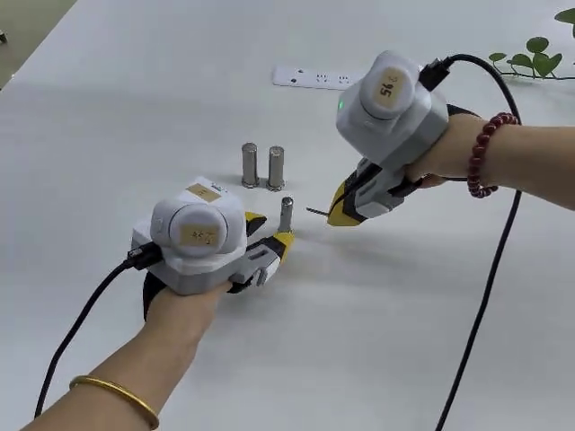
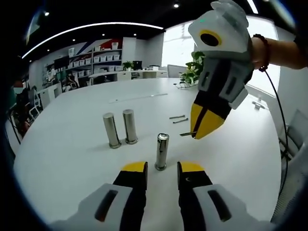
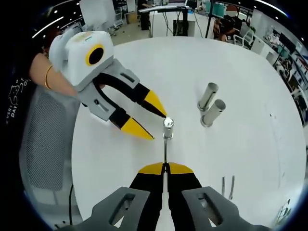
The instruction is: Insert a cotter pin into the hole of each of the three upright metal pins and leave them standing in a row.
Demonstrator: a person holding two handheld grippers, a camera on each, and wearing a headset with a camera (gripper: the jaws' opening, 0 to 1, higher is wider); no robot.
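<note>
Three upright metal pins stand on the white table [image 1: 135,117]. Two stand side by side [image 1: 250,166] [image 1: 276,168]; the third pin [image 1: 286,215] [image 2: 161,151] [image 3: 167,129] stands alone nearer me. My left gripper [image 1: 269,244] [image 2: 162,169] is open, its yellow tips flanking that pin's base without touching it. My right gripper [image 1: 334,215] [image 3: 165,167] is shut on a thin cotter pin [image 3: 165,155] [image 1: 316,213] that points at the lone pin, its tip a short way off. In the left gripper view the right gripper [image 2: 208,120] hovers to the pin's right.
Two spare cotter pins [image 2: 177,117] [image 3: 227,185] lie on the table beyond the pins. A white power strip [image 1: 314,78] lies at the far side, a plant [image 1: 535,58] at the far right. Black cables [image 1: 490,269] trail from both grippers.
</note>
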